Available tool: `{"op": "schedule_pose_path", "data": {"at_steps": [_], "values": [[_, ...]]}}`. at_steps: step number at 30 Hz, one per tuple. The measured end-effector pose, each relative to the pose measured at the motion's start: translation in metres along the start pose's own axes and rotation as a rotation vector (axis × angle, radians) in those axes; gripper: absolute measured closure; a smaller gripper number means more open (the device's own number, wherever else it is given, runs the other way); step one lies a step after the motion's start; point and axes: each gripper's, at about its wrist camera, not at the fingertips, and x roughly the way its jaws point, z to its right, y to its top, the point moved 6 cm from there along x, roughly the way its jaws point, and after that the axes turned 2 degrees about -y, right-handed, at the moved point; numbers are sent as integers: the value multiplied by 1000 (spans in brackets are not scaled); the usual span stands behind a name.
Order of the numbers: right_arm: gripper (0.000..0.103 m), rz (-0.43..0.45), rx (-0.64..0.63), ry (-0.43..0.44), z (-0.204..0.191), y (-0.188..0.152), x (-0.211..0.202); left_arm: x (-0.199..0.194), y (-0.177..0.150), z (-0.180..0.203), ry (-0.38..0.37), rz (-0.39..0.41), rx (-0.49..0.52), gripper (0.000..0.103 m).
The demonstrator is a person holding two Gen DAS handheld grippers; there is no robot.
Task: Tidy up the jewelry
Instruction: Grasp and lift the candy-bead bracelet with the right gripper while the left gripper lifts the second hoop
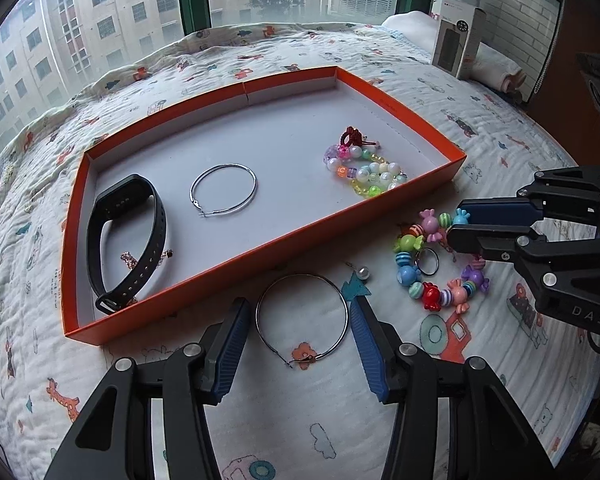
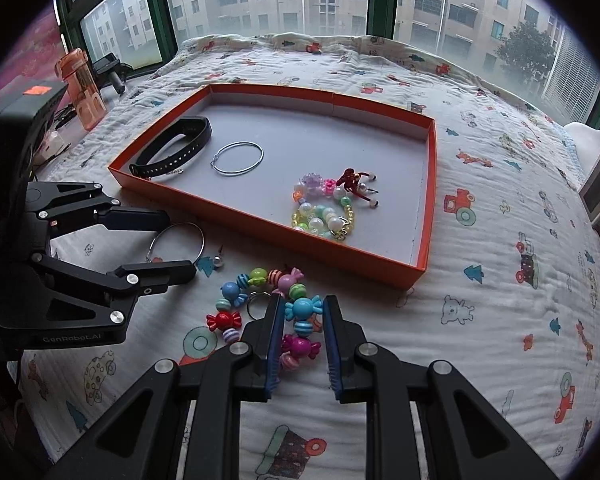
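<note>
Already, the orange tray (image 1: 440,132) at centre frame held a black band (image 1: 140,232), one wire hoop (image 1: 223,188) and pearly beads (image 1: 364,172). Left on the quilted bed (image 1: 260,420) were a thin steel hoop (image 1: 301,318), which your left gripper (image 1: 298,312) straddled half-open, and a glossy candy-bead bracelet (image 2: 292,312), on which your right gripper (image 2: 302,310) had narrowed its fingers.
</note>
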Motion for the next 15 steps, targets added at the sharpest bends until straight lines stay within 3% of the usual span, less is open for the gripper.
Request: {"op": "schedule_pose_path", "data": {"at_steps": [8,15], "values": [[81,30,34,6,-1,4,-13,-10,-4,-4,-13,32,-42,51],[81,72,50,1,-5,12,-33,-47,2,-1,-8,110,-59,51]]}}
